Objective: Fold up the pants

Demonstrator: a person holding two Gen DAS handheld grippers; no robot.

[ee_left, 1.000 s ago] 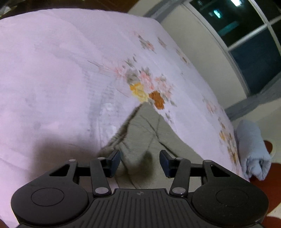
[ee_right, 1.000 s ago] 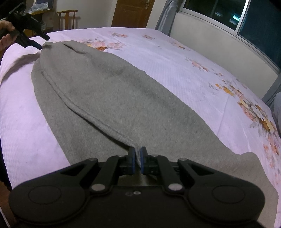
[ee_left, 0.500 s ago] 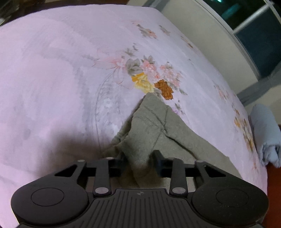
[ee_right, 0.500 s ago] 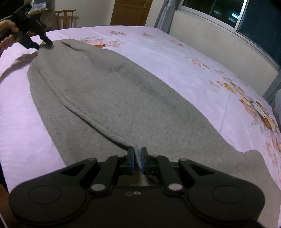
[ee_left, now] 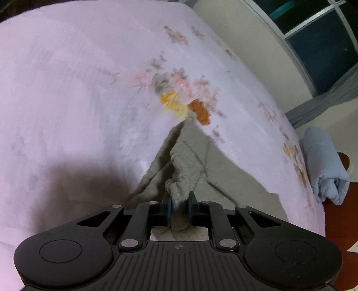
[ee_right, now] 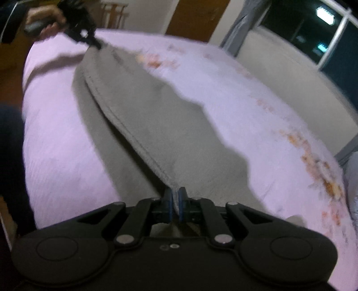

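Observation:
Grey pants (ee_right: 161, 125) hang stretched over a pink floral bed (ee_right: 60, 143), lifted at both ends. My left gripper (ee_left: 178, 202) is shut on a bunched ribbed end of the pants (ee_left: 185, 165). It also shows far off in the right wrist view (ee_right: 97, 44), pinching the far end. My right gripper (ee_right: 175, 198) is shut on the near end, where a stitched seam runs into the jaws. The pants sag between the two grips and cast a shadow on the bed.
A rolled pale blue cloth (ee_left: 324, 165) lies past the bed's right edge on a red floor. A wall and dark window (ee_right: 313, 33) run along the far side. A wooden door (ee_right: 197, 18) and chair stand behind the bed.
My left gripper has closed on the pants' end, open a second ago. Both grippers have risen, lifting the pants off the bed; the right view is now blurred by motion.

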